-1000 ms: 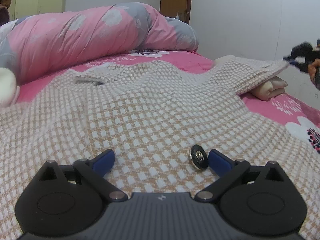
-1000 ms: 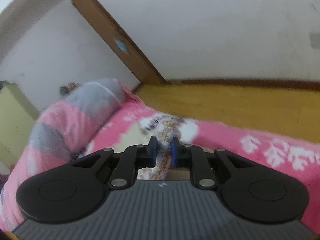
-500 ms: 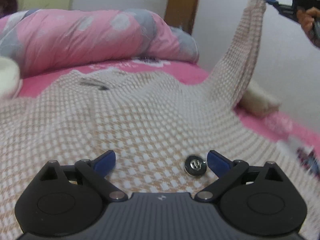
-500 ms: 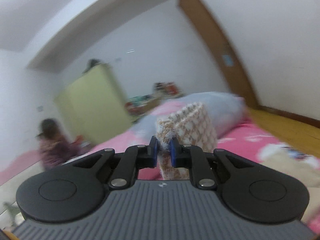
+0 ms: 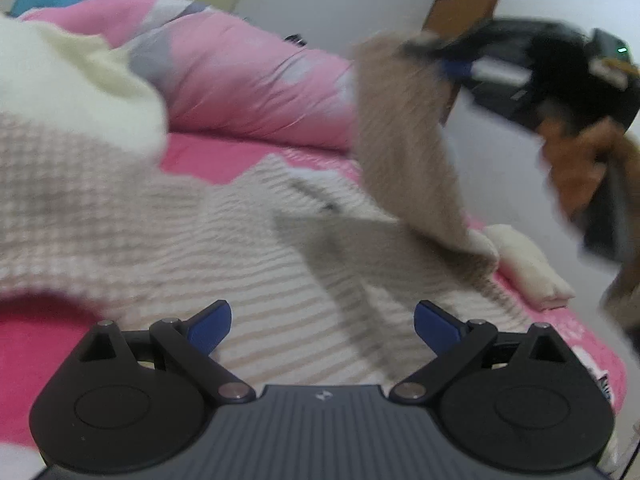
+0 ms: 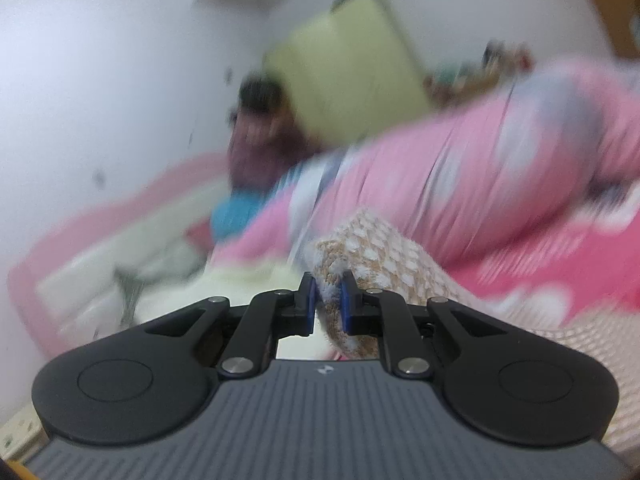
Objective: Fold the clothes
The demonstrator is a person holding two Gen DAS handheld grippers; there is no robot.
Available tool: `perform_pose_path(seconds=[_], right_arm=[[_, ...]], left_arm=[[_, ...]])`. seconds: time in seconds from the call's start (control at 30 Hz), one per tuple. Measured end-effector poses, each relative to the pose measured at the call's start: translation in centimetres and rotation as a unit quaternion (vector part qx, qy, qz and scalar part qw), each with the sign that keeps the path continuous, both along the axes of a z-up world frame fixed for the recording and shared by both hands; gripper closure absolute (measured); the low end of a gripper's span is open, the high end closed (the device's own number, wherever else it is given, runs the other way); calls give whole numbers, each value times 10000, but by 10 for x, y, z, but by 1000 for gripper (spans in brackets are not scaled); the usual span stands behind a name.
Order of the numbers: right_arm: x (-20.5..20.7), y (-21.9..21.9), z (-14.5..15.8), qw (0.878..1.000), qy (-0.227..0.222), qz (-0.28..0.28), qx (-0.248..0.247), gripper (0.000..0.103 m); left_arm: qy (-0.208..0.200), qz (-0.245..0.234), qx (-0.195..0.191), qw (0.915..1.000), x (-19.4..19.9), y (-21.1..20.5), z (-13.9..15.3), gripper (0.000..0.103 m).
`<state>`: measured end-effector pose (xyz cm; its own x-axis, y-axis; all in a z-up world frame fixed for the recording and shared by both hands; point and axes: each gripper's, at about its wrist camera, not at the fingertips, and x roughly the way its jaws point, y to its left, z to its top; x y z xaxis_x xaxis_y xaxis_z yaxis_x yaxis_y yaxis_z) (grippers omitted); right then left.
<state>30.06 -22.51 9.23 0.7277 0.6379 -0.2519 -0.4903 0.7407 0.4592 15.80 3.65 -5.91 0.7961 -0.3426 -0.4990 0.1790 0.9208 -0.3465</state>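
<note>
A beige-and-white checked knit garment (image 5: 256, 240) lies spread on the pink bed. My left gripper (image 5: 322, 326) is open and empty, low over the garment's near part. My right gripper (image 6: 328, 300) is shut on the end of the garment's sleeve (image 6: 380, 256). In the left wrist view the right gripper (image 5: 456, 68) holds that sleeve (image 5: 404, 152) up in the air over the garment's right side. Both views are blurred by motion.
A rolled pink and grey quilt (image 5: 248, 72) lies along the back of the bed. A cream fleece item (image 5: 72, 92) sits at the left. A folded cream cloth (image 5: 528, 268) lies by the bed's right edge. A person (image 6: 256, 136) sits beyond the bed near a yellow-green cupboard (image 6: 352, 76).
My right gripper has swung the lifted sleeve leftward over the garment. My left gripper has shifted left; the black button no longer shows between its fingers.
</note>
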Motion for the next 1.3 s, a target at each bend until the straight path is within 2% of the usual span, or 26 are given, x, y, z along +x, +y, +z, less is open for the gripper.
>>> perform_pose_path(seconds=[0.07,0.13,0.2,0.23,0.27,0.33,0.4,0.47,0.53,0.63,0.7,0.73,0.77,0.87,1.0,1.1,1.23,1.3], right_arm=[[7,41,-40,9980,462,237,-366,91],[19,72,-82,9890,1124,581,-769,89],[25,81,-109,9745,1942,787,-806,87],[23,76,-113,9712,2130,814,-686,87],[16,65,-109,9731,2106,794,-495,86],[-4,32,-92,9817,1787,648,-75,76],[-28,-12,-72,9894,1359,387,342,56],[-56,-59,-60,9932,1014,-118,559,52],[-83,-101,-55,9927,773,-658,644,51],[-115,-155,-64,9838,704,-1615,326,51],[-126,-176,-77,9713,813,-2220,-248,51],[-130,-184,-84,9646,868,-2422,-581,51],[-132,-190,-91,9591,933,-2538,-840,51],[-131,-201,-106,9537,1080,-2536,-1201,51],[-112,-191,-121,9583,1109,-2289,-1304,51],[-95,-181,-133,9616,1122,-2094,-1372,51],[-76,-165,-164,9525,1236,-2148,-1767,51],[-76,-168,-168,9541,1230,-2156,-1677,51]], left_arm=[[132,84,34,9999,-2,9,-3,4],[232,134,16,9996,-3,15,-4,4],[285,156,-31,9995,-3,20,-5,4],[296,157,-57,9994,-3,22,-4,4],[290,155,-78,9994,-4,22,-2,4],[278,176,-164,9993,-2,23,0,4],[260,166,-332,9990,6,24,3,4],[279,182,-454,9984,16,24,5,4],[335,223,-542,9977,27,22,5,5],[580,388,-678,9953,42,21,0,13],[805,525,-765,9924,54,21,-4,22],[869,589,-725,9918,60,20,-7,29],[928,650,-683,9912,66,18,-9,32],[959,787,-528,9909,79,14,-13,35],[955,961,-508,9895,87,9,-18,35],[901,993,-332,9904,86,2,-19,35],[589,1002,27,9932,69,0,-13,36],[385,904,339,9946,64,-3,-7,38]])
